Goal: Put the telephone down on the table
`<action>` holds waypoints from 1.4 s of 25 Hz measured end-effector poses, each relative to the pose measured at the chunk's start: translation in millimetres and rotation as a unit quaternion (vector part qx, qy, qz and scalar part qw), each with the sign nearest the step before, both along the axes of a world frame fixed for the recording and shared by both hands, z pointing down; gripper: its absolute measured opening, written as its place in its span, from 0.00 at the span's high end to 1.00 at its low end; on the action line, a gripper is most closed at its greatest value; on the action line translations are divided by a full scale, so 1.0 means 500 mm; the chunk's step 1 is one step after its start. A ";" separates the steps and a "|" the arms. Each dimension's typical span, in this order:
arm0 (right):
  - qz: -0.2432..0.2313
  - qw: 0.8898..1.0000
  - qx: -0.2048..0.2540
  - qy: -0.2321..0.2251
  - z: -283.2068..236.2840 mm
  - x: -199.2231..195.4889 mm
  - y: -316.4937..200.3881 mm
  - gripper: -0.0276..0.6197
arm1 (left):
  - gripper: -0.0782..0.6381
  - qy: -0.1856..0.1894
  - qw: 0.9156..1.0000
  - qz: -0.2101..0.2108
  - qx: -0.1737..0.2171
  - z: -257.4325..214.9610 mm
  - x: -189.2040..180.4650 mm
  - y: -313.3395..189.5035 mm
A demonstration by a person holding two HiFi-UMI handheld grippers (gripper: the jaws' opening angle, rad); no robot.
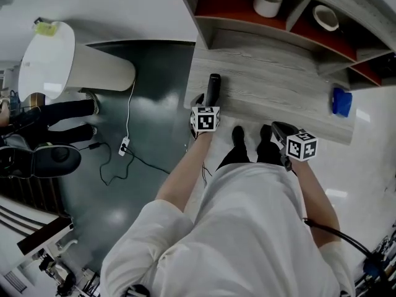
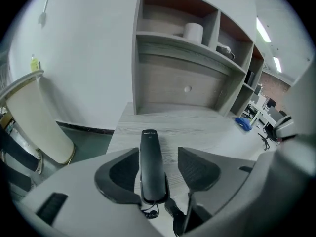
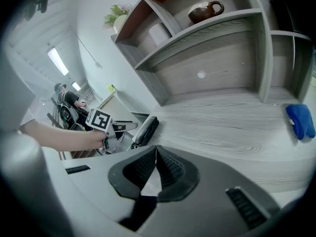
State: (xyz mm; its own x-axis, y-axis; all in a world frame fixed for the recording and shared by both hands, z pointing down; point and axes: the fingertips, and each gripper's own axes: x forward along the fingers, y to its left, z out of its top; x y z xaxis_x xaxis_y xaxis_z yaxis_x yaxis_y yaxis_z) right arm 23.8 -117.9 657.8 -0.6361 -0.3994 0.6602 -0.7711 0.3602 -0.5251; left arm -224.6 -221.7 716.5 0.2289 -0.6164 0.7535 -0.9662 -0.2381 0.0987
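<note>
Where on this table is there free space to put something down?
The wide bare stretch of the table between the telephone at its left edge and the blue object at its right end is free. It is tight only around those two.

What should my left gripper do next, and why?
Probably draw the left gripper back, clear of the phone. The phone already lies on the table near its edge, and the jaws stand apart beside it without pressing, so the put-down looks done.
</note>
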 end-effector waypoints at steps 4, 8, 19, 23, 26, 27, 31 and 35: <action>0.010 1.000 0.011 -0.004 -0.014 0.015 0.027 0.93 | 0.73 0.004 1.000 -0.005 0.017 -0.046 0.013 0.068; 0.007 1.000 0.025 -0.007 -0.031 0.036 0.044 0.93 | 0.88 0.051 0.998 -0.018 0.019 -0.081 0.039 0.125; -0.010 0.998 0.028 -0.050 -0.084 0.078 0.190 0.93 | 0.88 0.107 0.994 -0.030 0.002 -0.141 0.133 0.332; -0.023 0.998 0.039 -0.052 -0.100 0.108 0.248 0.93 | 0.88 0.133 0.990 -0.039 0.010 -0.170 0.167 0.406; -0.028 0.997 0.051 -0.054 -0.110 0.130 0.291 0.93 | 0.88 0.146 0.988 -0.054 0.007 -0.181 0.182 0.469; -0.029 0.997 0.055 -0.054 -0.112 0.137 0.302 0.93 | 0.88 0.150 0.987 -0.059 0.005 -0.183 0.187 0.489; -0.018 0.997 0.053 -0.054 -0.102 0.161 0.353 0.93 | 0.88 0.157 0.986 -0.049 -0.022 -0.170 0.211 0.575; 0.001 0.996 0.061 -0.059 -0.115 0.167 0.394 0.93 | 0.88 0.163 0.985 -0.049 -0.029 -0.179 0.206 0.635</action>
